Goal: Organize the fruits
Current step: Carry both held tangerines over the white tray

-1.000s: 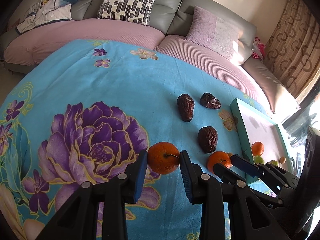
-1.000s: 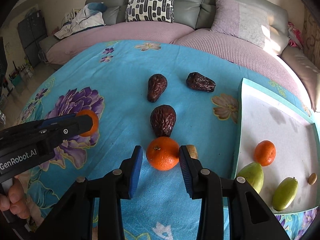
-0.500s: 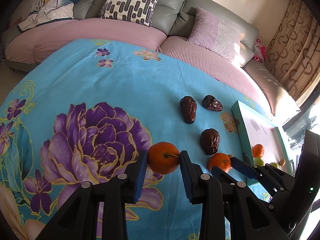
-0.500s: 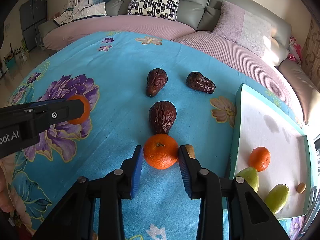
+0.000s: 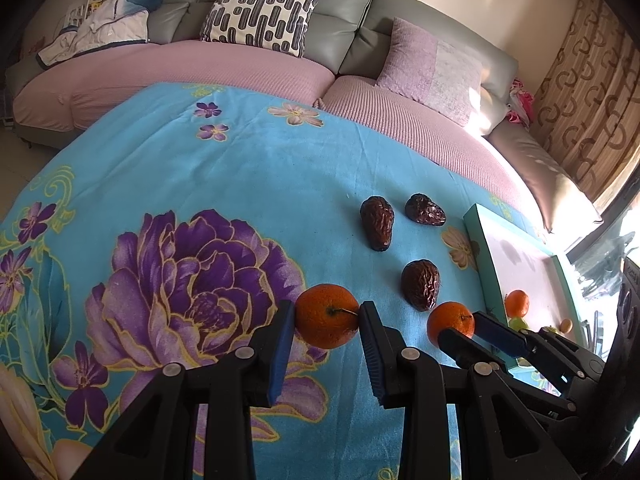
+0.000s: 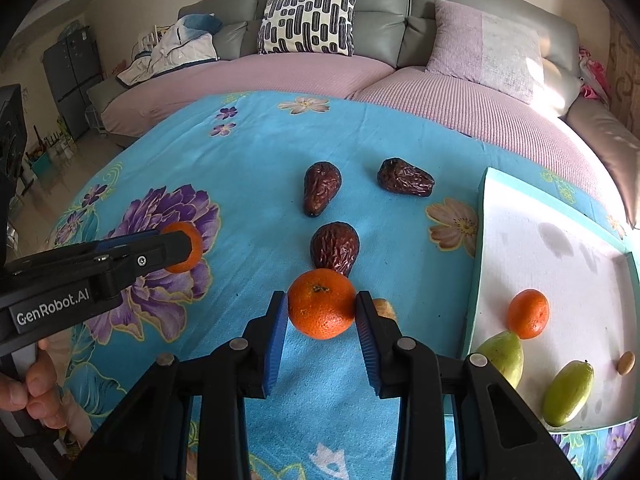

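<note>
Both claws have risen a little since the earlier frames, and the blue floral cloth [image 5: 240, 184] on the desk lies lower in our view. We hold one orange [image 5: 327, 316] clamped in the left claw [image 5: 326, 320], just above the cloth beside the purple flower. Our right claw [image 6: 321, 312] is clamped on a second orange [image 6: 322, 309], just in front of a dried date [image 6: 335, 247]. To the right, the tray [image 6: 476, 276] holds another orange [image 6: 528, 314].

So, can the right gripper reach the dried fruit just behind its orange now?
Probably not: the right gripper is shut on an orange, and this orange sits directly before the dried fruit.
</note>
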The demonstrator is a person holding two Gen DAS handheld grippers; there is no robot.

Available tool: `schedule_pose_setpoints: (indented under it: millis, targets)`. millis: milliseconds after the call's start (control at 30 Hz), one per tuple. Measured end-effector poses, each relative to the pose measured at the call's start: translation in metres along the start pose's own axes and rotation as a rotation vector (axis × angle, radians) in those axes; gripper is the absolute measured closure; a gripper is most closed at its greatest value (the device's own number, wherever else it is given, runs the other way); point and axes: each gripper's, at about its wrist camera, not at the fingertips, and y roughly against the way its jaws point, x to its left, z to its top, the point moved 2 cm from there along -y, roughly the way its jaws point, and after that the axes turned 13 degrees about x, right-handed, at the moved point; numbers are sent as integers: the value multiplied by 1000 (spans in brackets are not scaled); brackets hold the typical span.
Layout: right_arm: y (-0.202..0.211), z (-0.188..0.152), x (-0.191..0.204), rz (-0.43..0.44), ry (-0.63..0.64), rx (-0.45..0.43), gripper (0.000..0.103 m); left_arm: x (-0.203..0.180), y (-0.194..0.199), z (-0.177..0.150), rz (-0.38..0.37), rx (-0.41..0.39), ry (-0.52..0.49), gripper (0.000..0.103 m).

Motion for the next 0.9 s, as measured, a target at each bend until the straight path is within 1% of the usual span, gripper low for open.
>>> schedule_pose_setpoints:
  millis: [133, 267, 367, 500, 567, 667, 767, 900]
  targets:
    - [9, 0, -12, 1, -31, -31, 67, -3, -1, 1, 7, 3, -8, 68]
    - [19, 1, -35, -18, -103, -62, 67, -11, 0, 3, 18, -4, -29, 68]
    - [31, -1, -55, -13, -157, -96, 67, -21, 0, 5, 37, -8, -60, 68]
    - [45, -3, -78, -37, -203, -138, 67, -35, -4, 10, 12, 9, -94, 68]
    - [51, -5, -90, -37, -235, -154, 67, -42, -4, 13, 13, 11, -108, 68]
    - [62, -10, -106, -52, -267, -181, 67, -56, -6, 18, 37, 12, -134, 68]
    - [74, -17, -126, -64, -310, -208, 67, -75, -7, 20, 29, 15, -175, 68]
    - [87, -29, -154, -110, -379, -224, 67, -104, -9, 25, 25, 18, -240, 68]
